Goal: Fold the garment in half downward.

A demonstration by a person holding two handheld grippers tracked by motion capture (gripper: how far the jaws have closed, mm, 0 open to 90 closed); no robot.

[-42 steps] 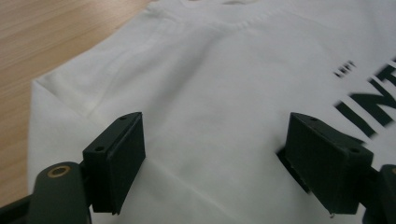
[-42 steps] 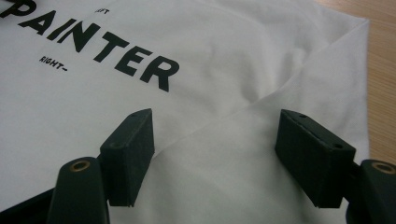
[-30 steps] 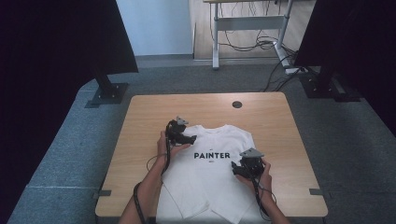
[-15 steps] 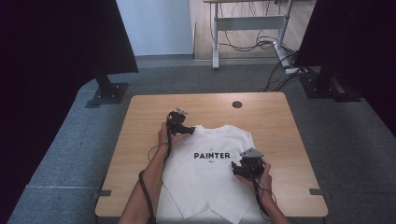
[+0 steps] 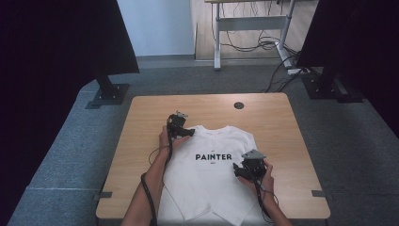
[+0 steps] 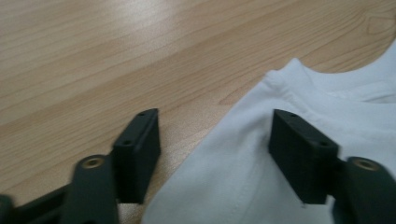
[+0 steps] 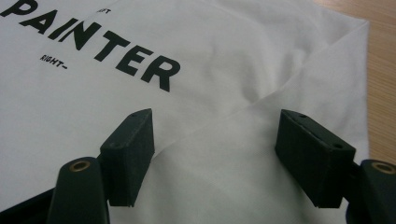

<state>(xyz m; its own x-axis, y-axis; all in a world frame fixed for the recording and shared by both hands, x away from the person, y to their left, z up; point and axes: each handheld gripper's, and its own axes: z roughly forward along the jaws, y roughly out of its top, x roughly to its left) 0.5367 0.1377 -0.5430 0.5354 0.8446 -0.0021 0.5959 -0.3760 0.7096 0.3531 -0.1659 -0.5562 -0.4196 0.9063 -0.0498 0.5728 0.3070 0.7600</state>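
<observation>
A white T-shirt [image 5: 211,174] printed PAINTER lies flat on the wooden table [image 5: 141,122], collar away from the person. My left gripper [image 5: 187,132] is low at the shirt's left shoulder beside the collar. In the left gripper view its jaws [image 6: 212,140] stand apart astride the shoulder edge of the shirt [image 6: 243,186]; they have just been closing, and the pads are not pressing on the cloth. My right gripper [image 5: 236,172] hovers over the shirt's right side. Its gripper [image 7: 212,144] is open above a folded sleeve crease of the shirt [image 7: 224,56].
A round cable hole [image 5: 239,105] sits near the table's far edge. Dark monitor stands [image 5: 109,92] rise on the floor at the far left and far right. Another desk's legs and cables [image 5: 268,44] are behind. Bare wood flanks the shirt on both sides.
The left gripper has shifted a little farther up the table to the shirt's left shoulder, and its jaws look narrower. The right gripper has stayed where it was.
</observation>
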